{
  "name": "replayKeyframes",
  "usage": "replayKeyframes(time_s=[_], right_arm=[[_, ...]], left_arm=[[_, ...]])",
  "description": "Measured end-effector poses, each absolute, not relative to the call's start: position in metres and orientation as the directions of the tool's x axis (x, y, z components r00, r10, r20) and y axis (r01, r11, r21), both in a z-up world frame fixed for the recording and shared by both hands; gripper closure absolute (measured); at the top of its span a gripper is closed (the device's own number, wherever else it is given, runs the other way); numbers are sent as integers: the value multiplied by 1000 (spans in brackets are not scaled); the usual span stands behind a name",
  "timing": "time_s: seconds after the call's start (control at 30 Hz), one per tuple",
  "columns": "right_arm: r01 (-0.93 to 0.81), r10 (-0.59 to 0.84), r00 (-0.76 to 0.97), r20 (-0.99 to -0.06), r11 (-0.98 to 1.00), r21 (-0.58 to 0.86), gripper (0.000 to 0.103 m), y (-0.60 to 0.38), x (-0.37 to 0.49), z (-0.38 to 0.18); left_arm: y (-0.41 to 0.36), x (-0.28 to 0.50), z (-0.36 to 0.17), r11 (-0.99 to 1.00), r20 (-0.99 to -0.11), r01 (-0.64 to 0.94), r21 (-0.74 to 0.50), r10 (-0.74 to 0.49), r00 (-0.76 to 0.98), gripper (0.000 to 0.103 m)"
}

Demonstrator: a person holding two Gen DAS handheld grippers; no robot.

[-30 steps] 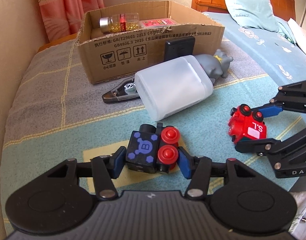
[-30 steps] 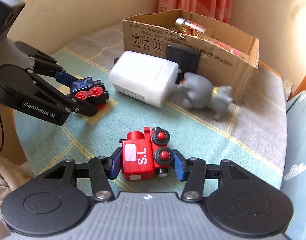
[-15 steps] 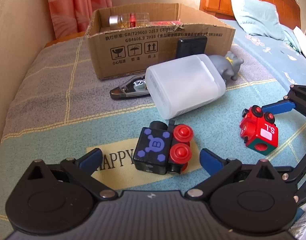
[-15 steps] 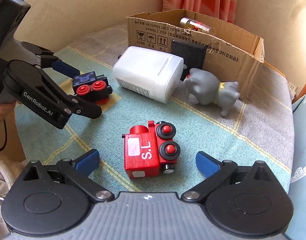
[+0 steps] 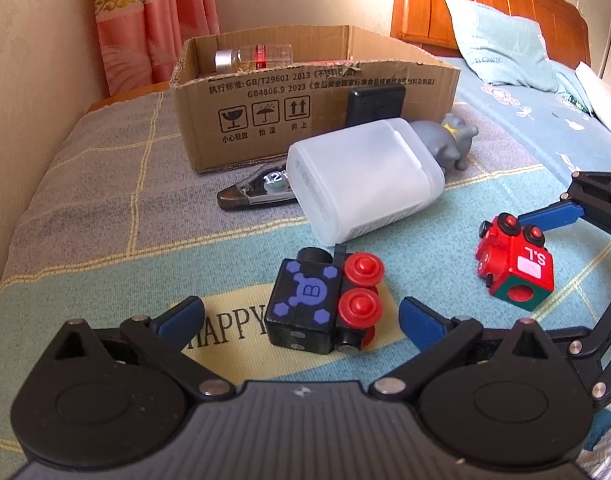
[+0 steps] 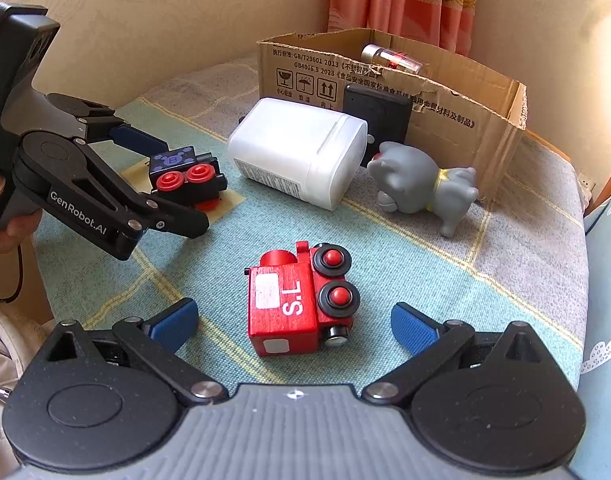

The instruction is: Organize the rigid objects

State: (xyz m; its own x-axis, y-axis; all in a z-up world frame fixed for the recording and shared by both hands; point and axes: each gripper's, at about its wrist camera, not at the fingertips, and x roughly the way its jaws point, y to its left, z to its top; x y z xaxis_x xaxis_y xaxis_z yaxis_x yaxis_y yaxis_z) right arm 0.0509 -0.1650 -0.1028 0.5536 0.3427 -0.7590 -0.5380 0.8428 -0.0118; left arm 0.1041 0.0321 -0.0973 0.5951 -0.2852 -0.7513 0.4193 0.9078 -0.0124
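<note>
A black toy train (image 5: 323, 304) with a purple "B" and red wheels lies on the bedspread between the wide-apart fingers of my left gripper (image 5: 301, 316), untouched by its blue pads. A red toy train (image 6: 301, 300) marked "S.L" lies the same way inside my open right gripper (image 6: 293, 324). Each train shows in the other view too: the red train (image 5: 515, 264) at right, the black train (image 6: 185, 176) at left beside the left gripper (image 6: 165, 184). A white plastic jar (image 5: 365, 184) lies on its side behind them.
A cardboard box (image 5: 305, 100) stands at the back with a clear bottle (image 5: 253, 56) inside. A black flat device (image 5: 375, 104) leans on it. A grey animal figure (image 6: 421, 188) and a dark pointed tool (image 5: 257, 192) lie near the jar. A pillow (image 5: 501, 48) lies far right.
Both grippers were shut on their trains a second ago; both have opened wide and the trains now lie free on the bedspread. The hands barely moved.
</note>
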Motion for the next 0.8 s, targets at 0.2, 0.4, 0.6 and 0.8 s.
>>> replayKeyframes(time_s=[0.2,0.4,0.6,0.8], right_arm=[[-533,348,568,-746,846,-11,0,-166,49,-104],[-528,346,573,-743,849,-12,0,-167,47,-104],[-550,354,552,-755,835,-11,0,-164,52,-103],[-588,381,538,-752,809,-11,11,-158,57,-101]], left_arm=[[25,100,-91,891,-748,454,2,-300,592,14],[25,101,-90,892,-747,452,-21,-314,586,33],[30,102,-88,894,-748,446,-34,-319,583,37],[29,102,-88,892,-746,450,-40,-327,581,39]])
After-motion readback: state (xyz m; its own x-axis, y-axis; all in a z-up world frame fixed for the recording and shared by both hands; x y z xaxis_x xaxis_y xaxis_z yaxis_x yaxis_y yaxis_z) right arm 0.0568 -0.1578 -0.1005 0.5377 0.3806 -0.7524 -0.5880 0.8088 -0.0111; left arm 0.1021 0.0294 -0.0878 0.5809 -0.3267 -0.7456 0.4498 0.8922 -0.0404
